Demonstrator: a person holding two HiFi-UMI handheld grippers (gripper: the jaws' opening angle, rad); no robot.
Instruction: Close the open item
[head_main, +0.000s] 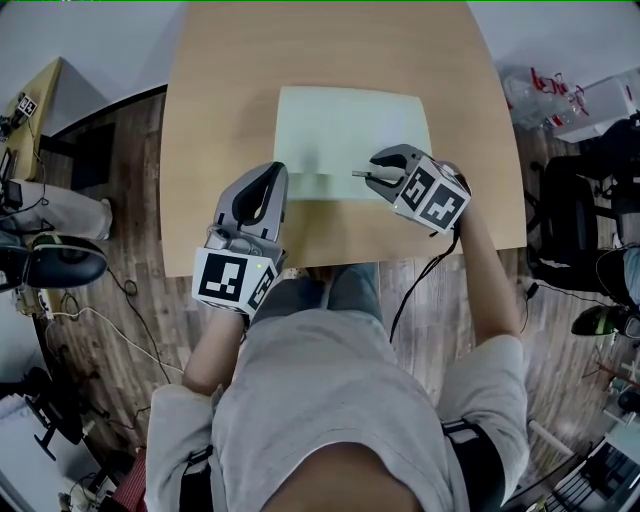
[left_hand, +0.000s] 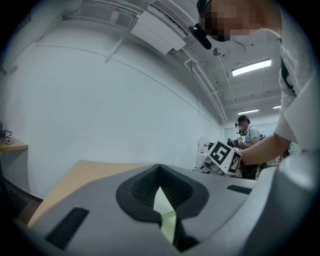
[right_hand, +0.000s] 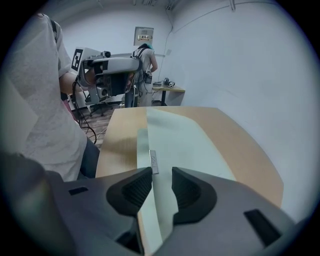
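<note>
A flat pale green zip pouch (head_main: 350, 130) lies on the wooden table (head_main: 220, 100). My left gripper (head_main: 277, 180) sits at the pouch's near left corner, and in the left gripper view its jaws are shut on a sliver of the green pouch edge (left_hand: 168, 220). At the near right edge, my right gripper (head_main: 370, 173) is open. In the right gripper view a small metal zipper tab (right_hand: 153, 162) lies on the pouch's near edge (right_hand: 175, 135), just ahead of the gap between the pads (right_hand: 135, 187). Nothing is pinched there.
The table's front edge (head_main: 340, 262) runs close to my body. Wooden floor around it holds cables (head_main: 90, 320), a dark chair (head_main: 565, 215) at right and gear at left. Another person (right_hand: 147, 60) stands by a far desk.
</note>
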